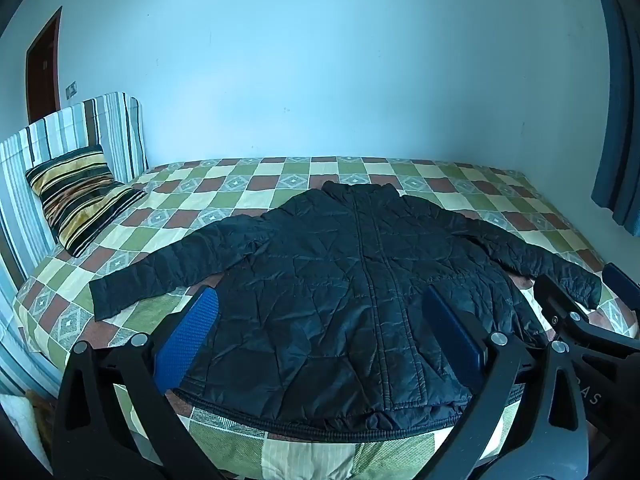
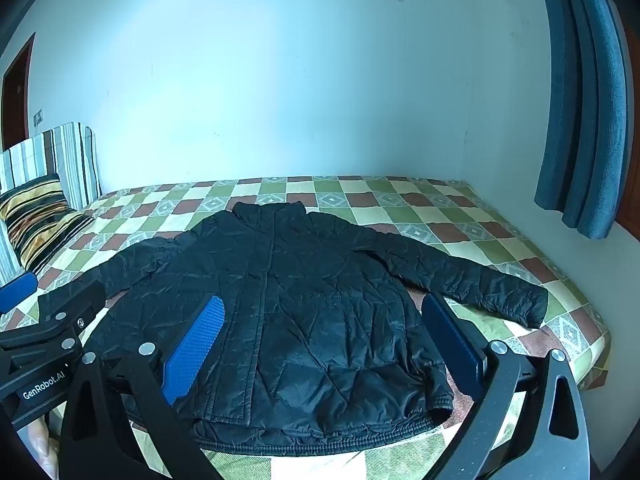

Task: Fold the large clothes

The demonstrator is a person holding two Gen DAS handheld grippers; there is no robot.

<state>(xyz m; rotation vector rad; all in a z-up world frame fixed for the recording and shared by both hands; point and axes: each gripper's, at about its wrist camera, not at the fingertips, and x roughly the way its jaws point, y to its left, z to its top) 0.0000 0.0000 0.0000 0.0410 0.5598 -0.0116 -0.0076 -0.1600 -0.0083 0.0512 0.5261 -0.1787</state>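
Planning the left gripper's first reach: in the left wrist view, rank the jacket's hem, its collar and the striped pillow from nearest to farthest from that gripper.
1. Hem: just ahead of the open left gripper, at the bed's near edge.
2. Collar: mid-bed, straight ahead.
3. Striped pillow: far left, against the headboard.

Both wrist views sit near the bed's (image 1: 320,172) foot edge, angled down, sharing the spread jacket (image 1: 352,280) and far wall (image 2: 280,80).

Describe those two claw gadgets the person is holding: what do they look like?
Each is a black frame with triangular cut-outs and silver rivets, carrying two flat blue fingers with a dotted texture. The left gripper shows white lettering "GenRobot.AI" in the right gripper's camera.
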